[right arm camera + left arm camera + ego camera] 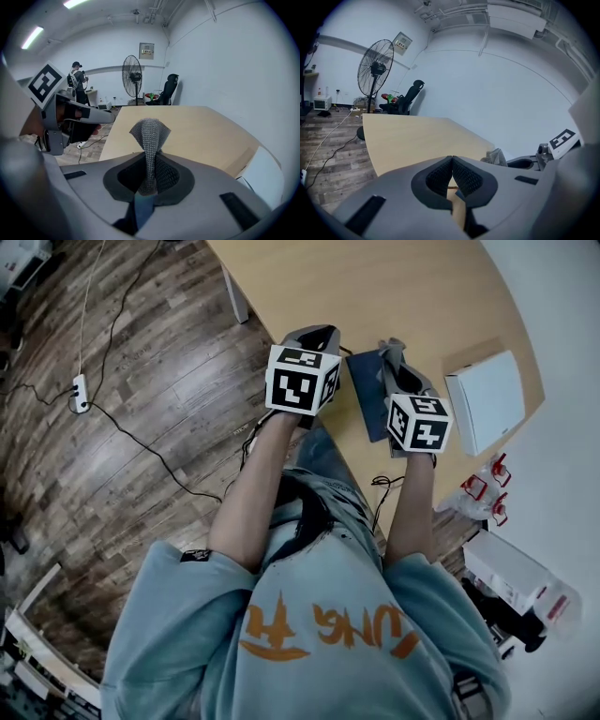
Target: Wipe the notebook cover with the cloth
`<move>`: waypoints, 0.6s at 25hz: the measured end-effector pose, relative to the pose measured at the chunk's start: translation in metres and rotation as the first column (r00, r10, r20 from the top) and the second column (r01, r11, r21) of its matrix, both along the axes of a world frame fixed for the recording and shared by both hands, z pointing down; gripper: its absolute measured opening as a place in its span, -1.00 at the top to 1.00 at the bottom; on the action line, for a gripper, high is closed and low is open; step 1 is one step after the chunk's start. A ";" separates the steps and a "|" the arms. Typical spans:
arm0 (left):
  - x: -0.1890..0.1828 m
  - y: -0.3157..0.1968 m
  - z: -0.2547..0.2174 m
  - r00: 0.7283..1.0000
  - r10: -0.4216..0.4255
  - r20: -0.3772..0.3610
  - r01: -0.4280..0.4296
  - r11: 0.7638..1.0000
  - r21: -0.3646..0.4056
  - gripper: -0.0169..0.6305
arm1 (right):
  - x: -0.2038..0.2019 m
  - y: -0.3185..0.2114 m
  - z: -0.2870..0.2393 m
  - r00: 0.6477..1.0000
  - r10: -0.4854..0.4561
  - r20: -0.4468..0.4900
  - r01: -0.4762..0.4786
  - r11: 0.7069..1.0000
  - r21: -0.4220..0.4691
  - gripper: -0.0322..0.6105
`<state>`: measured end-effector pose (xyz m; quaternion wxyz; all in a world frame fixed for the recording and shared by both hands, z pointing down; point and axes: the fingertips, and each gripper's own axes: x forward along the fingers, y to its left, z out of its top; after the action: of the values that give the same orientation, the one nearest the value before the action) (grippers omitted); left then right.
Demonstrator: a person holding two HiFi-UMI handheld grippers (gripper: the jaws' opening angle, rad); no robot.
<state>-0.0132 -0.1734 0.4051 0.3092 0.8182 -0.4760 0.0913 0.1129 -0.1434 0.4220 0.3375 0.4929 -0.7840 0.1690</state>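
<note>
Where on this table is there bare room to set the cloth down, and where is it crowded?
Bare: the wide stretch of table beyond the notebook, reaching across to the white box. Crowded: the near edge, where the left gripper, shut and empty, and the right gripper, clamping the cloth, hover by the notebook.

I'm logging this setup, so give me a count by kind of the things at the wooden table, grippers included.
notebook: 1
cloth: 1
white box: 1
grippers: 2, the left gripper shut and empty, the right gripper shut on the cloth
Total: 5
</note>
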 end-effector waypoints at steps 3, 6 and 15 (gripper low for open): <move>-0.002 -0.012 0.011 0.999 -0.036 -0.010 0.036 0.999 -0.037 0.89 | 0.005 -0.014 0.007 1.000 -0.013 0.002 0.013 1.000 -0.017 0.81; -0.001 -0.018 0.022 0.999 -0.051 -0.005 0.050 0.997 -0.066 0.89 | 0.007 -0.024 0.017 1.000 -0.016 0.012 0.017 0.999 -0.036 0.81; 0.017 -0.027 0.047 0.999 -0.040 0.017 0.042 0.994 -0.106 0.90 | 0.004 -0.045 0.045 0.998 -0.064 0.016 0.065 0.994 -0.090 0.81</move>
<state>0.0036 -0.2008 0.4520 0.3506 0.7900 -0.4894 0.1159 0.1173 -0.1883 0.4669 0.3596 0.4505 -0.7932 0.1964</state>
